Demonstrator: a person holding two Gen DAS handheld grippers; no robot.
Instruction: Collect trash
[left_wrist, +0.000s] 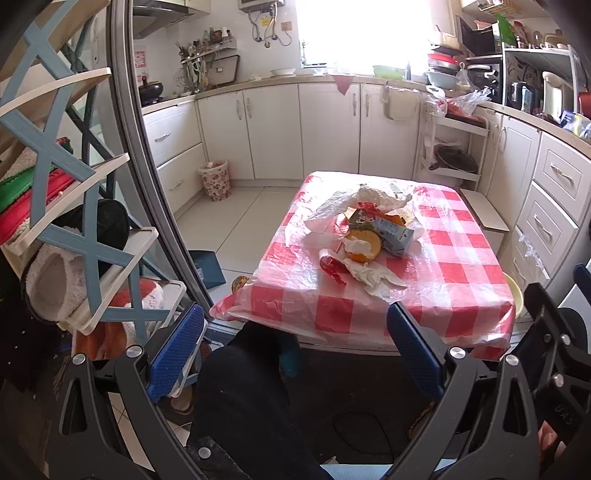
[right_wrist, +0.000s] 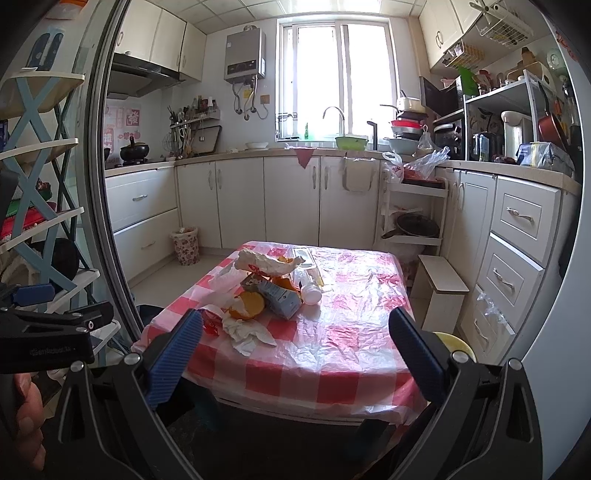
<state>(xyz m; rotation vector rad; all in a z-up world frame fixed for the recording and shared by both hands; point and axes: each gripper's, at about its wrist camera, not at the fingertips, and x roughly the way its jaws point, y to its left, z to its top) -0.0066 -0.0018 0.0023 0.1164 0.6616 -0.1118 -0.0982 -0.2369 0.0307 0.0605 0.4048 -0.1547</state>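
We see the left gripper (left_wrist: 295, 350) spread wide with nothing between its blue ribbed pads, short of the near edge of the desk (left_wrist: 461, 295) under its red-and-white checked plastic cover. The right gripper (right_wrist: 295, 354) is likewise spread and empty, over the near edge. Toward the desk's left side lies the trash: crumpled white tissue (left_wrist: 373, 275), a red shiny wrapper (left_wrist: 332, 269) beside it, a halved orange peel (left_wrist: 364, 245), a pale blue drink carton (left_wrist: 393, 236), and a crumpled clear plastic bag (left_wrist: 369, 199) behind. On the floor by the far cabinets stands a floral-patterned waste bin (left_wrist: 215, 179).
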